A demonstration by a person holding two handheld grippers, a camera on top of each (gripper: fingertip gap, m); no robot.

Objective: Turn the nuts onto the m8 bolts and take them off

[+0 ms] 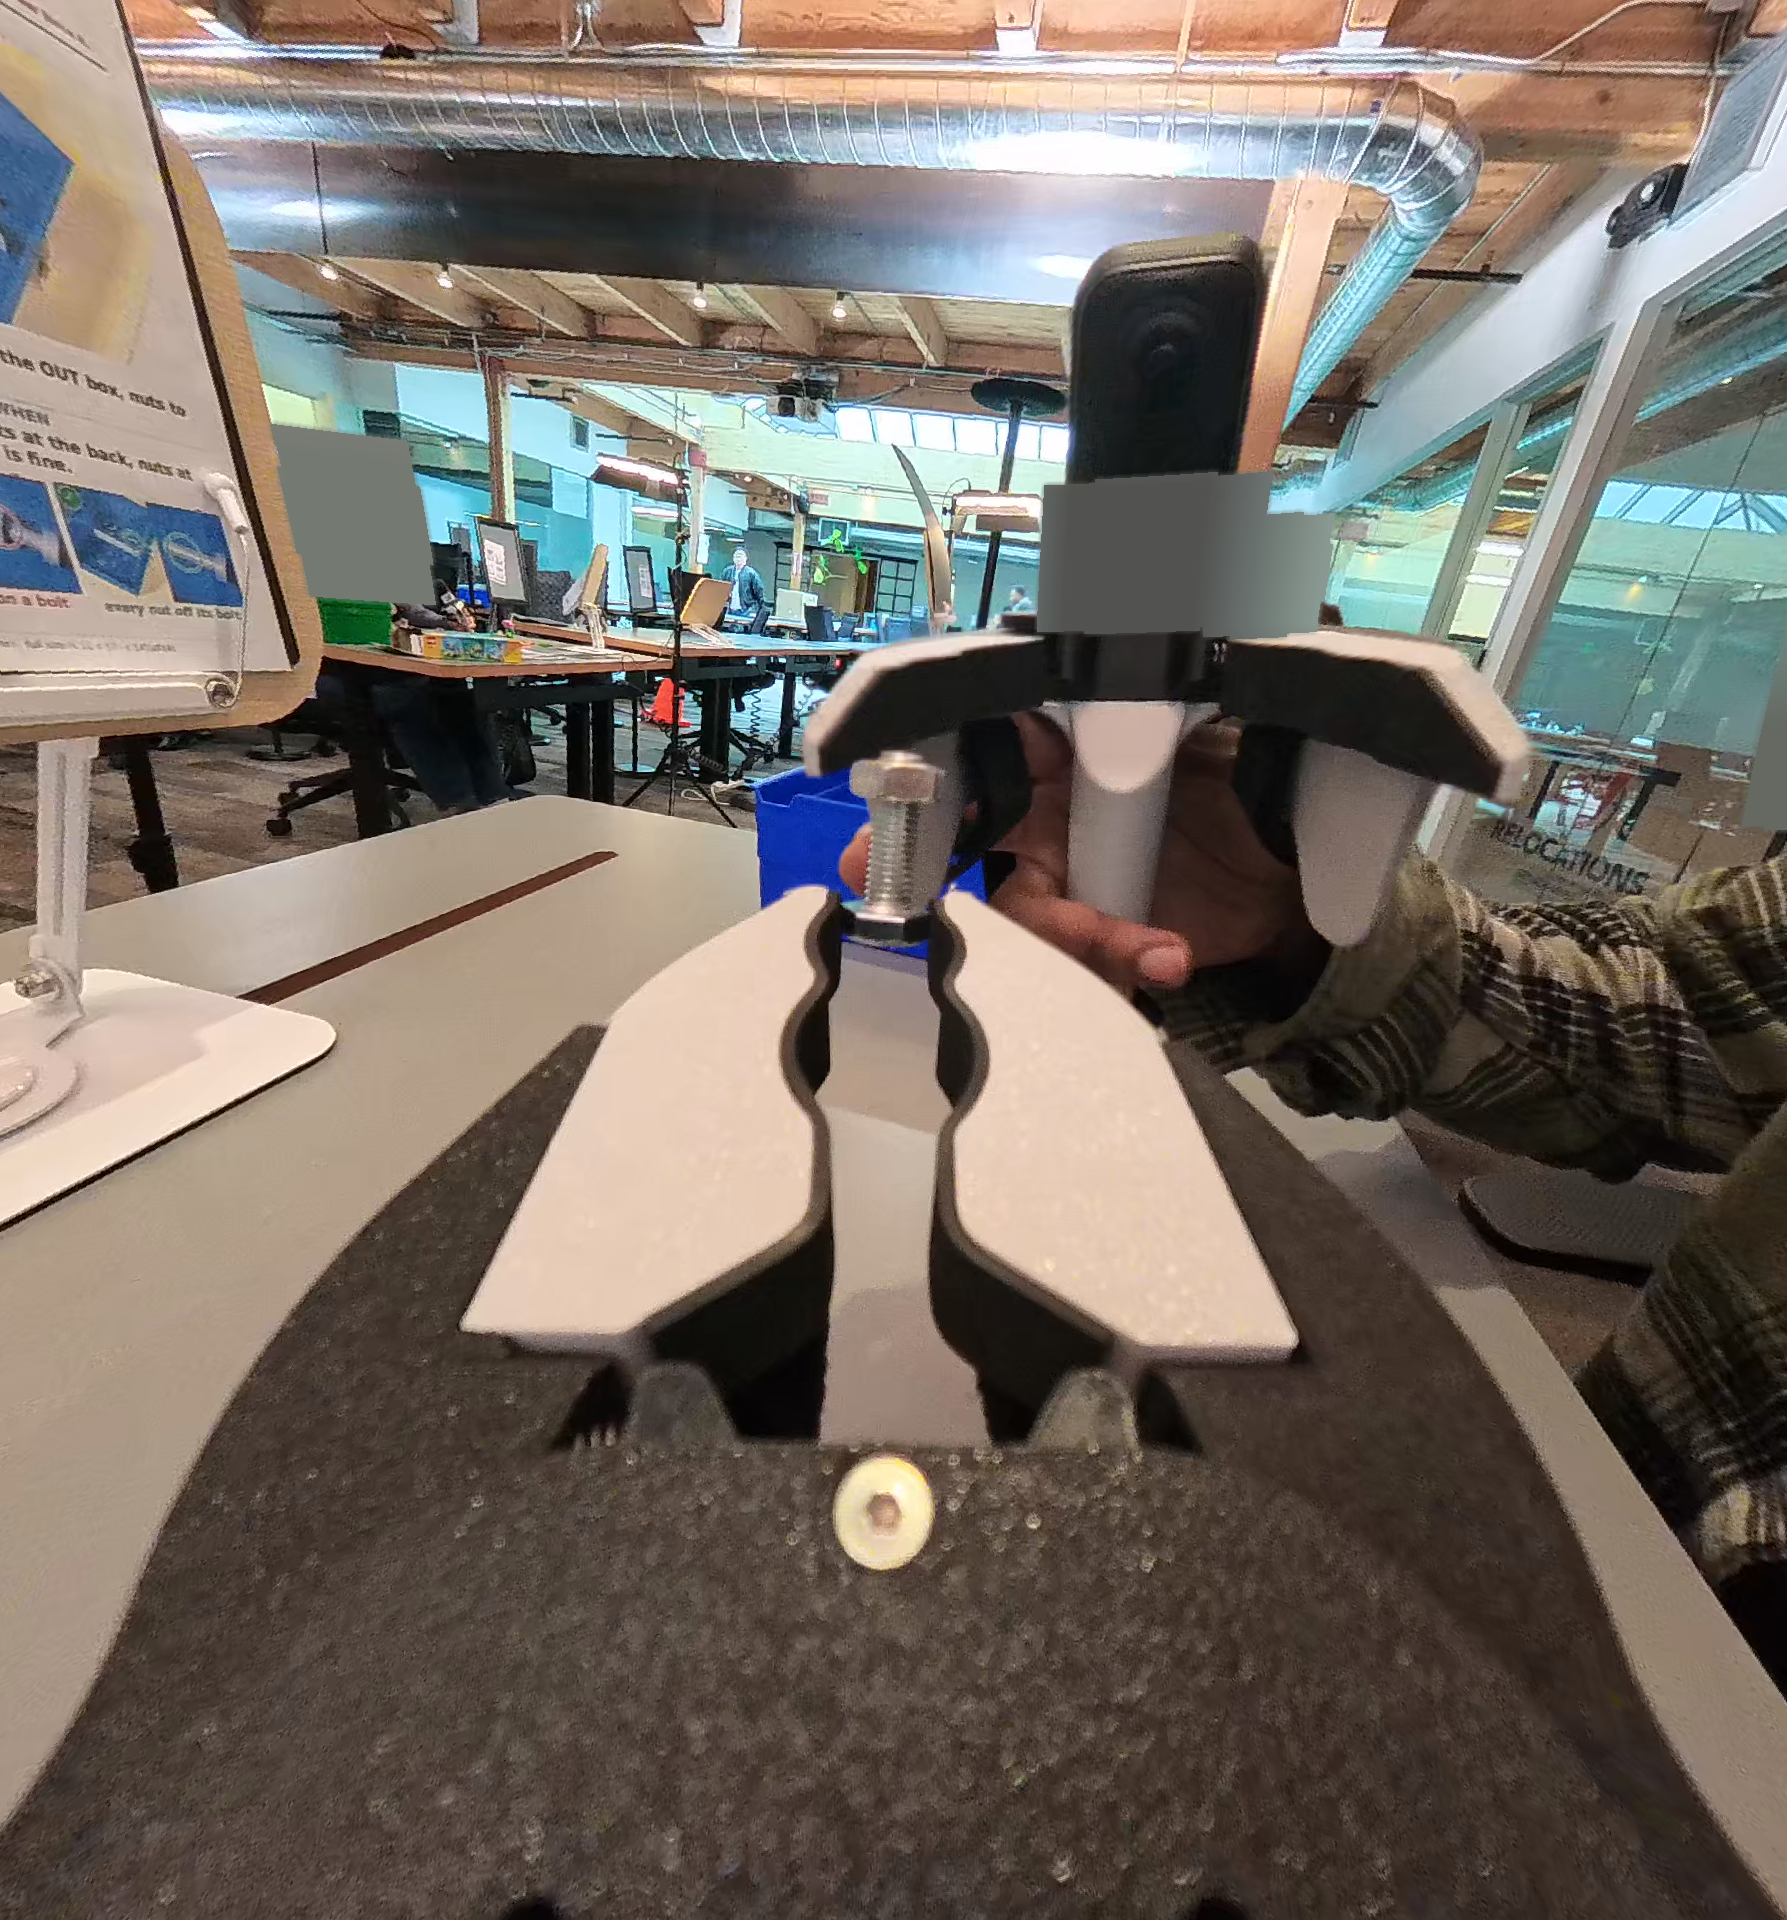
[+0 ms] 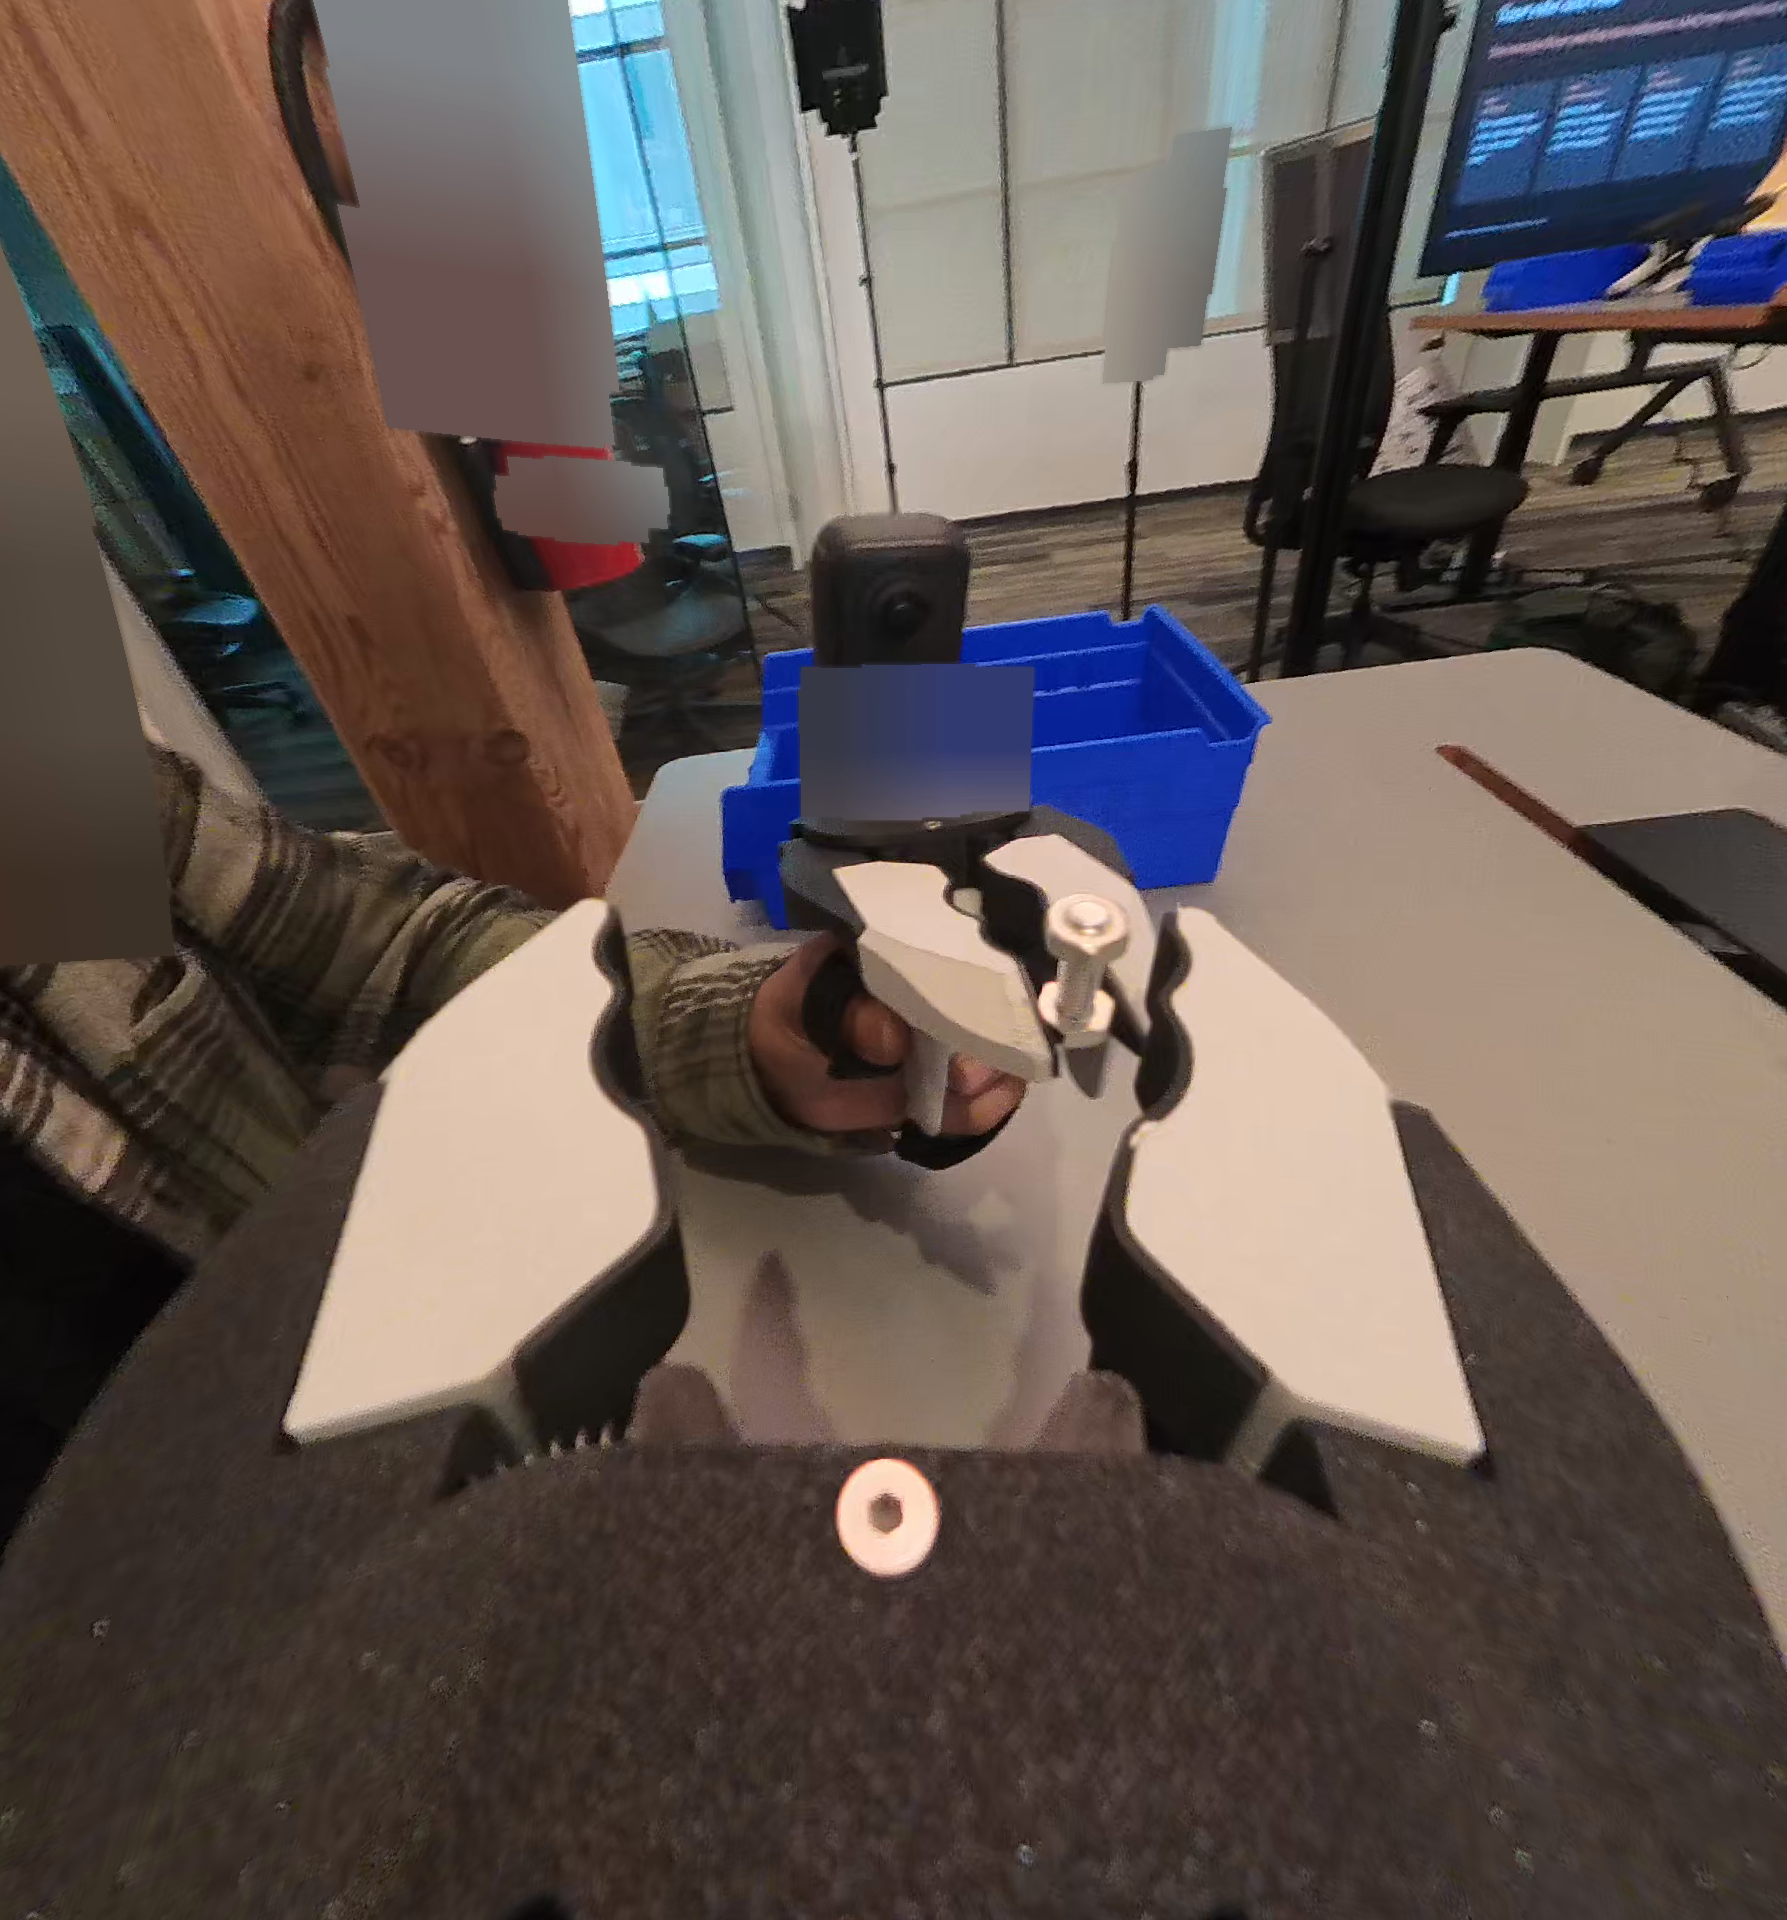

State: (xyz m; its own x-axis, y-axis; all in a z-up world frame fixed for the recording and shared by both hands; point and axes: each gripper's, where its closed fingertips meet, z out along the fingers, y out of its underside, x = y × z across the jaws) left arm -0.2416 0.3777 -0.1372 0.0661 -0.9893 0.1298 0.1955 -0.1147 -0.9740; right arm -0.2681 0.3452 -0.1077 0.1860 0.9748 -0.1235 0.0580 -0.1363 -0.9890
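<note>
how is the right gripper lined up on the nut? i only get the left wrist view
Observer: In the right wrist view the right gripper is wide open. The nut shows off centre, close to the finger on that view's right, with no pad touching it.
Operator: is the bolt end through the nut
Observer: From above, the bolt end shows as a round face inside the nut's top, about flush.
Operator: what's the bin like inside
Observer: The bin has dividers across its inside; the left gripper and its camera hide part of it.
</note>
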